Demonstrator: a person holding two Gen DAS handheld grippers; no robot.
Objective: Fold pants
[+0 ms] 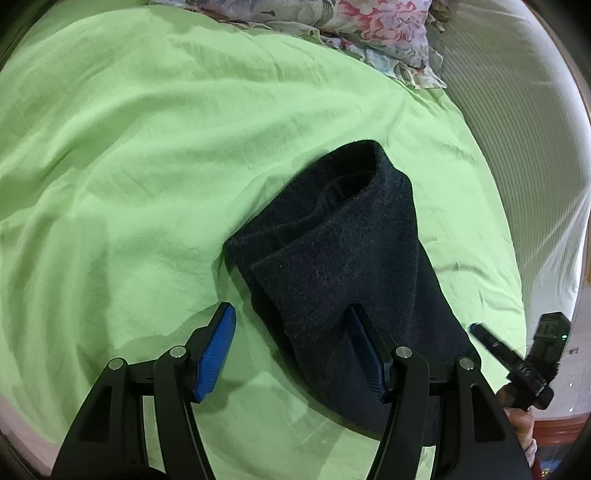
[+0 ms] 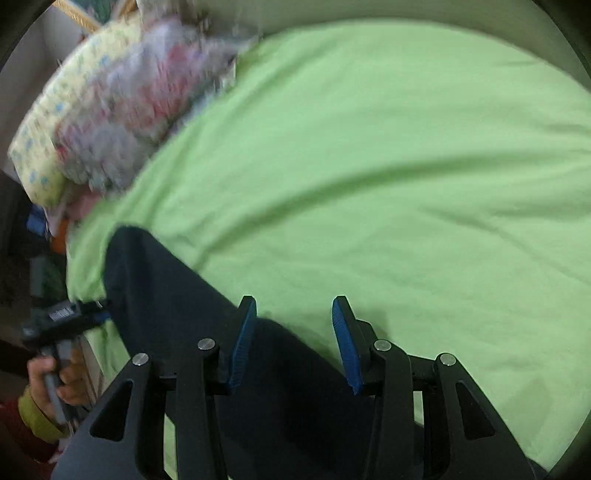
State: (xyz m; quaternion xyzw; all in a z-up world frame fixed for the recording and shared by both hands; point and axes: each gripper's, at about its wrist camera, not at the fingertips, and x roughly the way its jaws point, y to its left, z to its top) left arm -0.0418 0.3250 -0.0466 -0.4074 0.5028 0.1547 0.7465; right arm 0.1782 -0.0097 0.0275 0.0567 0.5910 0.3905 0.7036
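Dark navy fleece pants [image 1: 332,266] lie folded into a narrow bundle on the green bed sheet [image 1: 147,166]. My left gripper [image 1: 291,332] is open and empty just above the near end of the bundle, its right pad over the cloth, its left pad over the sheet. My right gripper [image 2: 293,332] is open and empty above the pants' other end [image 2: 177,295], whose edge lies between and under the fingers. The right gripper also shows at the far right of the left wrist view [image 1: 517,362], and the left gripper at the left of the right wrist view [image 2: 70,317].
A floral pillow [image 1: 369,29] lies at the head of the bed; it shows blurred in the right wrist view [image 2: 122,110]. A white striped mattress side [image 1: 517,147] runs along the right. The sheet [image 2: 406,166] spreads wide beyond the pants.
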